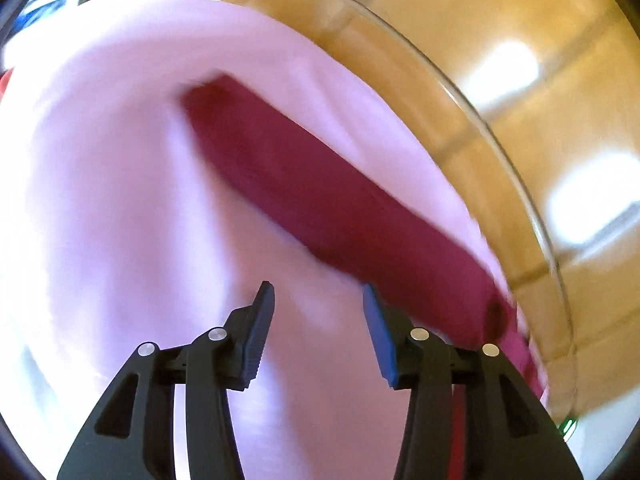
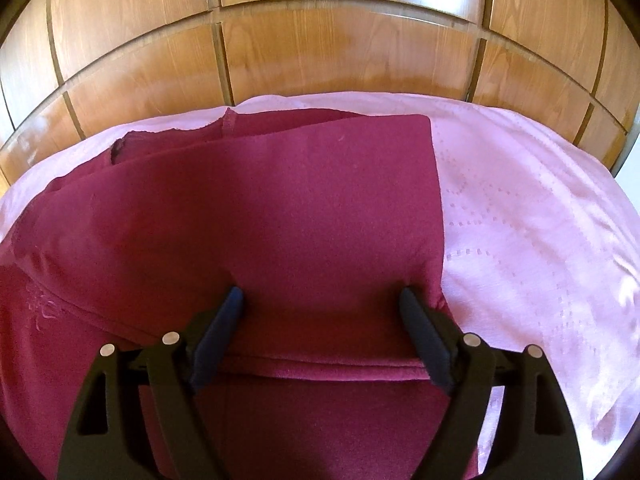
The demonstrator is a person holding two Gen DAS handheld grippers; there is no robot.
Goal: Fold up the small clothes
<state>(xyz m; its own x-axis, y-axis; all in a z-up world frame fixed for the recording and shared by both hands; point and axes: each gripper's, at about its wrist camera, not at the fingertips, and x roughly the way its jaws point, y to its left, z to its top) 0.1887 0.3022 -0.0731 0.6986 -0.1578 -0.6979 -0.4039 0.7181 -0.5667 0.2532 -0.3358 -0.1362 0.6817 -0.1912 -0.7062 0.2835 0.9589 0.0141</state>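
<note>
A dark red garment [image 2: 280,200] lies folded on the pink sheet [image 2: 520,220], with a folded edge running across near my fingers. My right gripper [image 2: 321,292] is open wide over its near right corner, and both fingertips [image 2: 408,300] dent the cloth. The left wrist view is blurred. In it the same red garment [image 1: 320,200] is a long band stretching from the centre to the lower right. My left gripper [image 1: 318,288] stands open above the bare pink sheet [image 1: 100,200], just short of the garment, with nothing between its fingers.
Wooden panelling [image 2: 320,60] rises right behind the pink surface. In the left wrist view the wooden panels [image 1: 520,60] fill the right side beyond the sheet's edge. Blue and white cloth [image 1: 44,4] shows at the far top left.
</note>
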